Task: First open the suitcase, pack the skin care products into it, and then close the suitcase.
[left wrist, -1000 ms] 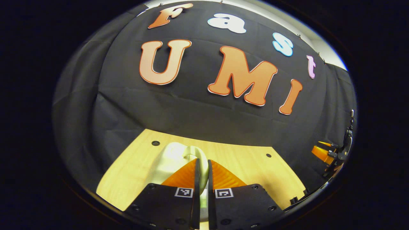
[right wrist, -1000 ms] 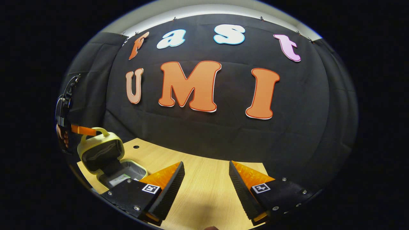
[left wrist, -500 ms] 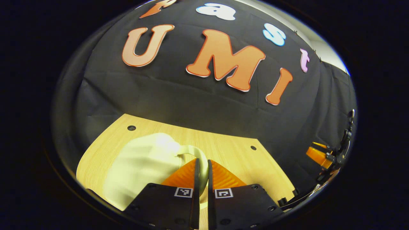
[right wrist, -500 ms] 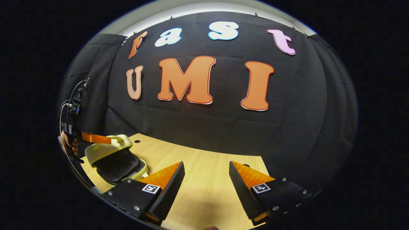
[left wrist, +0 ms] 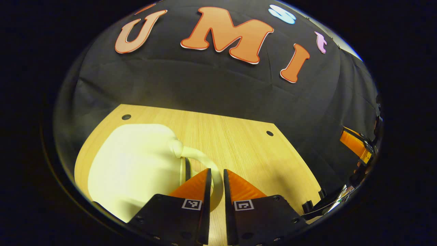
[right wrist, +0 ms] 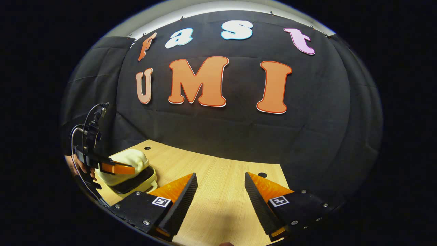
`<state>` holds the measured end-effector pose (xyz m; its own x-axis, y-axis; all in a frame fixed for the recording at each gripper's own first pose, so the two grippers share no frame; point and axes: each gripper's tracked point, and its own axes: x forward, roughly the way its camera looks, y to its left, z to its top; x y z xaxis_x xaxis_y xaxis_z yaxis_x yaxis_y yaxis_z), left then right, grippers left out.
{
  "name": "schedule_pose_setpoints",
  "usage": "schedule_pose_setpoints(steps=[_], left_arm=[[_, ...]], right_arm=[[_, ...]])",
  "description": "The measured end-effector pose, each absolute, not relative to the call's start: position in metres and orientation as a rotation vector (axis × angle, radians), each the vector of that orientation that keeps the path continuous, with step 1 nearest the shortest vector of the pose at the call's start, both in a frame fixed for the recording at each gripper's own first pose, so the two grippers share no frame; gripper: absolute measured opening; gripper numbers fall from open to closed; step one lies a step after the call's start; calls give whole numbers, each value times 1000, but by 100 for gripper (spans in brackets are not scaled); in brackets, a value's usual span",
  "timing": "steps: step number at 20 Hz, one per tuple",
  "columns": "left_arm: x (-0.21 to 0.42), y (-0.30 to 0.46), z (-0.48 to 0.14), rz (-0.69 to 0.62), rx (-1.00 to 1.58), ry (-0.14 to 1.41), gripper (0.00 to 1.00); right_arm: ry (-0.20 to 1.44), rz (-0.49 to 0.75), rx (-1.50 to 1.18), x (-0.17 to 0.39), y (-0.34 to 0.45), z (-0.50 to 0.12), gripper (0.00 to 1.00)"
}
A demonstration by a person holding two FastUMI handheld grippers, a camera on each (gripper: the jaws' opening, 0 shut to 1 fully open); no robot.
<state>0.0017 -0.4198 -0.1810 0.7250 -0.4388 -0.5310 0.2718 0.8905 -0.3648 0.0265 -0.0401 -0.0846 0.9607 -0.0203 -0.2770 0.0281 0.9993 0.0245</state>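
The small pale yellow suitcase [left wrist: 133, 164] lies on the wooden table [left wrist: 239, 143], its lid lowered almost flat. My left gripper [left wrist: 217, 171] is shut on the suitcase's looped handle [left wrist: 196, 158], which runs between the orange fingers. In the right gripper view the suitcase [right wrist: 131, 160] sits at the far left with a thin dark gap under the lid, and the left gripper [right wrist: 117, 168] rests at its top. My right gripper [right wrist: 220, 176] hovers open over bare table [right wrist: 218, 205], holding nothing. The lid hides the inside of the case.
The black cloth wall closes off the back of the table. Small round holes [left wrist: 126, 117] [left wrist: 269, 133] mark the tabletop near its far corners. A hand [right wrist: 80, 167] and a cable [right wrist: 85, 126] sit behind the left gripper. The right gripper [left wrist: 355, 145] shows at the far right edge.
The left gripper has swung the lid down by its handle, from standing open to nearly flat on the base. The right gripper has stayed open in place.
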Motion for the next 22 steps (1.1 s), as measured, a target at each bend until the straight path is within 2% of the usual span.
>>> schedule_pose_setpoints(steps=[1,3,4,6,7,8,10,12,16,19,22], left_arm=[[2,-419,-179,-383,-236,640,15],[3,-416,-173,-387,-190,625,16],[4,-416,-170,-389,-171,614,25],[5,-422,-156,-405,-150,584,28],[9,-427,-146,-413,-144,565,36],[10,-428,-137,-419,-145,543,36],[13,-432,-123,-413,-133,500,44],[13,-436,-109,-410,-115,460,44],[9,-444,-74,-422,-85,357,58],[5,-441,-53,-397,-117,303,84],[12,-429,-39,-341,-123,251,90]], right_arm=[[284,-25,33,26,-40,-86,89],[282,-22,35,29,-36,-86,89],[278,-21,30,31,-34,-85,89],[272,-17,25,34,-27,-81,89],[268,-14,26,36,-23,-80,89],[266,-9,26,39,-18,-78,89],[260,-3,22,44,-7,-75,89],[246,6,21,51,6,-71,89],[206,32,24,64,34,-58,89],[168,47,35,72,50,-48,89],[121,51,22,75,61,-36,92]])
